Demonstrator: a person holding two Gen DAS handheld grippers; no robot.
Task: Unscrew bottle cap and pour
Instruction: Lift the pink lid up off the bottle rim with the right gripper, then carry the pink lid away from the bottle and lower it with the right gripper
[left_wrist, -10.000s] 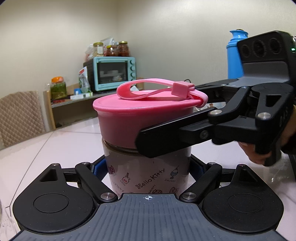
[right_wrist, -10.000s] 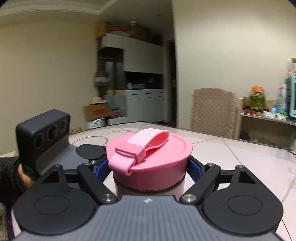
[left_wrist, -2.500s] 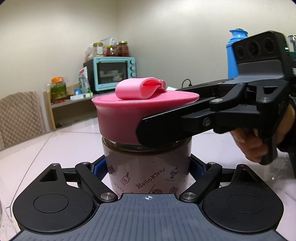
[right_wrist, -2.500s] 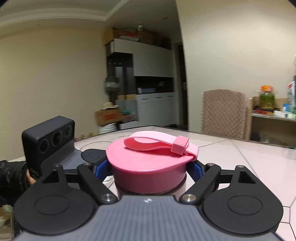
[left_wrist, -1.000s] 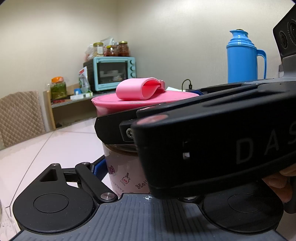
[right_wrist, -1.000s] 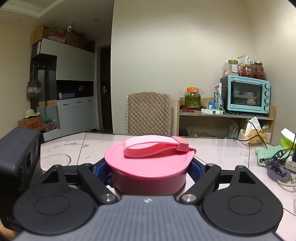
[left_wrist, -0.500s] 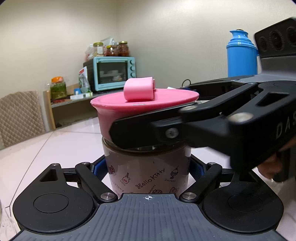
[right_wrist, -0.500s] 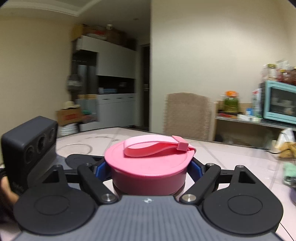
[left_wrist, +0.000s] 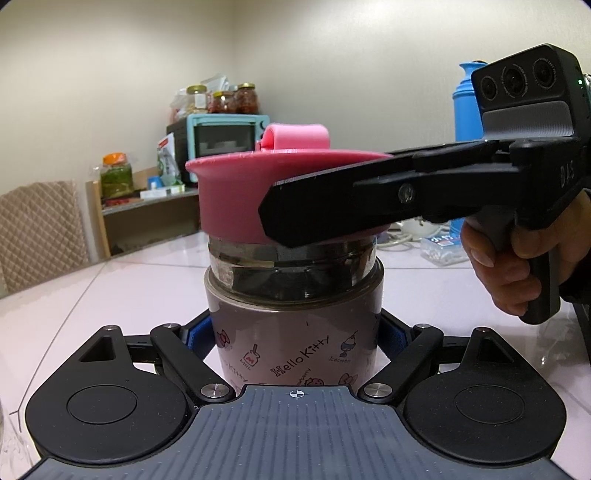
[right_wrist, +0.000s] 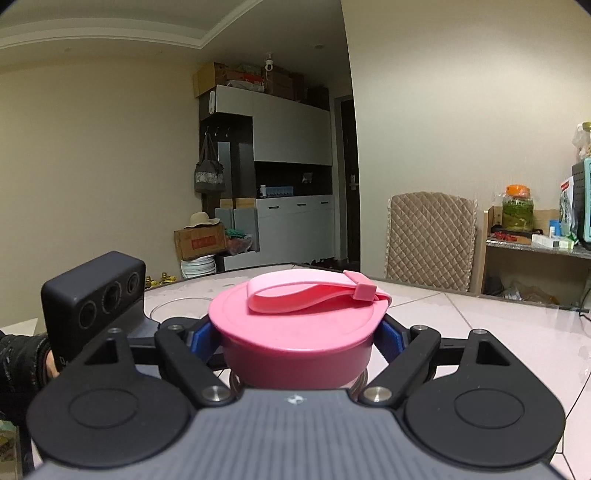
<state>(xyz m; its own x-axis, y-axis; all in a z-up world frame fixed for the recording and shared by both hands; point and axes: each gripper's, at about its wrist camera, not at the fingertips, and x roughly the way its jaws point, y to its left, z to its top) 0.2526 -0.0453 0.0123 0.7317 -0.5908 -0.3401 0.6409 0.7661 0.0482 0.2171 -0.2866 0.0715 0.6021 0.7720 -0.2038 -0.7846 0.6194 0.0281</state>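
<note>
While cap (left_wrist: 236, 199) sits tilted on exposed glass threads, risk: right gripper (right_wrist: 295, 339), clenched on cap, lifts askew, thread snags, jar jerks. Left gripper (left_wrist: 295, 336) clamped on jar (left_wrist: 295, 332) body; slip lets jar spin. Jar upright on pale table (left_wrist: 92, 295), Hello Kitty sleeve, pink cap with strap loop (right_wrist: 314, 291).

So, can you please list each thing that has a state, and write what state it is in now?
pink cap: lifted, glass threads bare below.
bottle: upright on table.
left hand-held gripper: shut on bottle.
right hand-held gripper: shut on pink cap.
carry strap: lying looped on cap.
</note>
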